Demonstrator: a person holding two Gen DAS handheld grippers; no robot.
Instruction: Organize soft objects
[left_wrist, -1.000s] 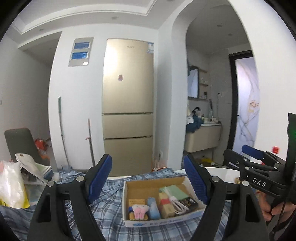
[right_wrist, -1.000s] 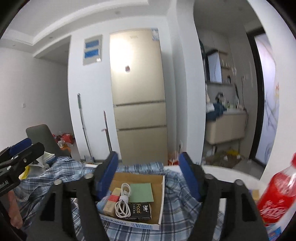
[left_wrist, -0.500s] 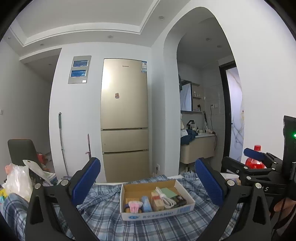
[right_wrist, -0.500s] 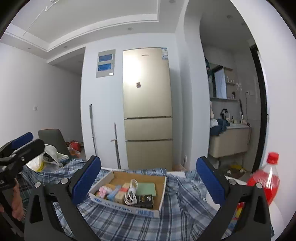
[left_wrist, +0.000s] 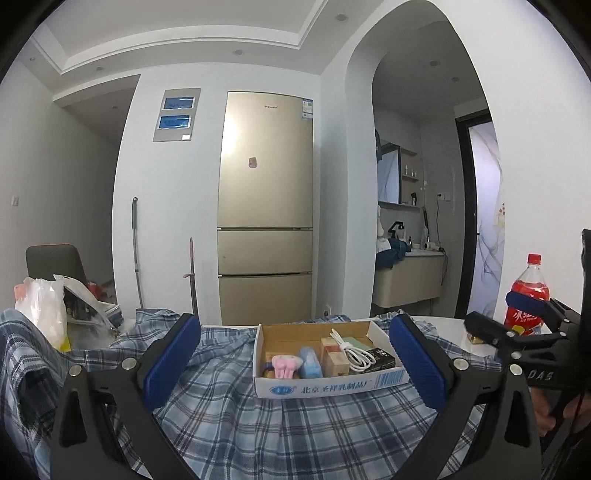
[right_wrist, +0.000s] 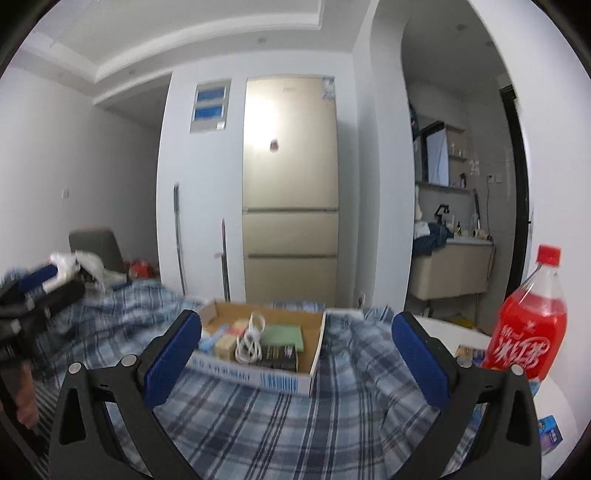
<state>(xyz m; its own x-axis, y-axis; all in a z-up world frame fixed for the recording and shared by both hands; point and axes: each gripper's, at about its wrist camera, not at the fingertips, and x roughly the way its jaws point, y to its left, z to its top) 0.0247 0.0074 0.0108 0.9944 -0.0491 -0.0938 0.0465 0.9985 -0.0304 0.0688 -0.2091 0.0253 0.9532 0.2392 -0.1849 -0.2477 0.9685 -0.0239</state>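
A blue-and-white plaid cloth (left_wrist: 258, 424) covers the table. On it stands an open cardboard box (left_wrist: 328, 386) holding a pink plush toy (left_wrist: 284, 365), a light blue soft piece (left_wrist: 310, 363), small blocks, a coiled white cable (left_wrist: 354, 350) and a dark packet. My left gripper (left_wrist: 293, 360) hovers in front of the box, open wide, with nothing between its blue pads. My right gripper (right_wrist: 295, 362) is also open and empty, facing the same box (right_wrist: 258, 373) from the right; its cable (right_wrist: 251, 339) and green pad (right_wrist: 284, 336) show.
A red soda bottle (right_wrist: 528, 328) stands on the white table top at the right, with small packets beside it. White plastic bags (left_wrist: 40, 310) and papers lie at the left, by a grey chair. A fridge (left_wrist: 266, 206) stands behind the table.
Both grippers' jaws have spread wider. Both have drawn back from the box, which now looks smaller and farther off, and the red bottle has come into the left wrist view.
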